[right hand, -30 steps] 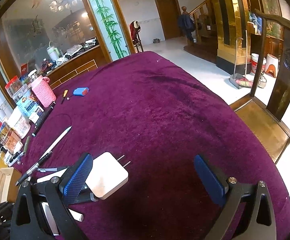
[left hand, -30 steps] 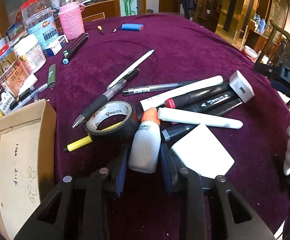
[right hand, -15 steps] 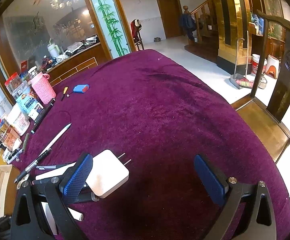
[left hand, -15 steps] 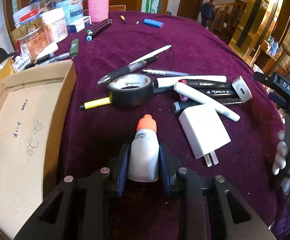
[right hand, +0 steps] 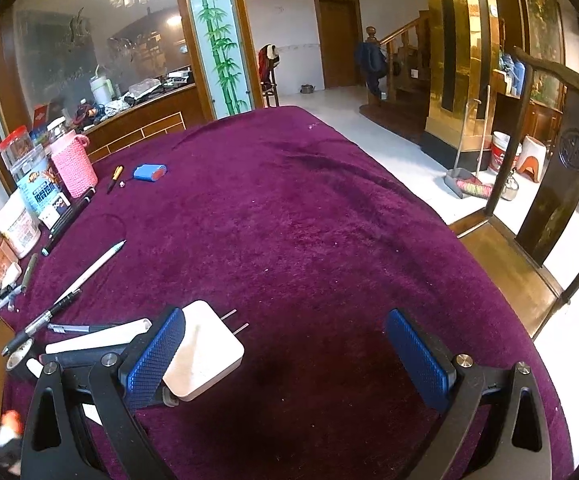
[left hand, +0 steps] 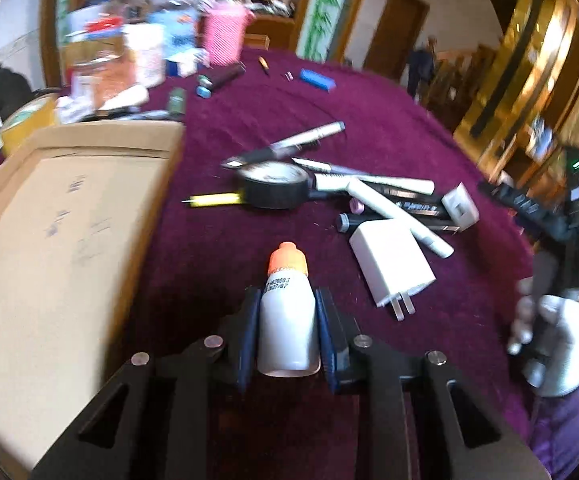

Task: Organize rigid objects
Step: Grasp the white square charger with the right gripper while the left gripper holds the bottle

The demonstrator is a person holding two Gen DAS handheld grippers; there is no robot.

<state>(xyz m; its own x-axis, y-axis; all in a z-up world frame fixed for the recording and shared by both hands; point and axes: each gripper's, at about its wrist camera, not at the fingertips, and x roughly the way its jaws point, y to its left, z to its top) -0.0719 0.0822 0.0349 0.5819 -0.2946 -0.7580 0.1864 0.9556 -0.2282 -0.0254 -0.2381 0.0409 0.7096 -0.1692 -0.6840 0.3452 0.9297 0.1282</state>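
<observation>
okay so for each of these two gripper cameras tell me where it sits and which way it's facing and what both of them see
Left wrist: sits behind the left gripper, whose closing jaws grip a white bottle; looks across the purple table toward a cardboard box; a gloved hand shows.
Right wrist: sits behind the open right gripper, facing across the table to the room.
Shared: white charger, black tape roll.

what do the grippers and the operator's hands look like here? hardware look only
Both the left gripper and right gripper are black, angular two-finger frames with triangular cut-outs and silver round pivot screws. The pads are blue with a fine knurled grid texture. In the left wrist view, the right hand wears a white glove above a purple sleeve. No cables visible.
</observation>
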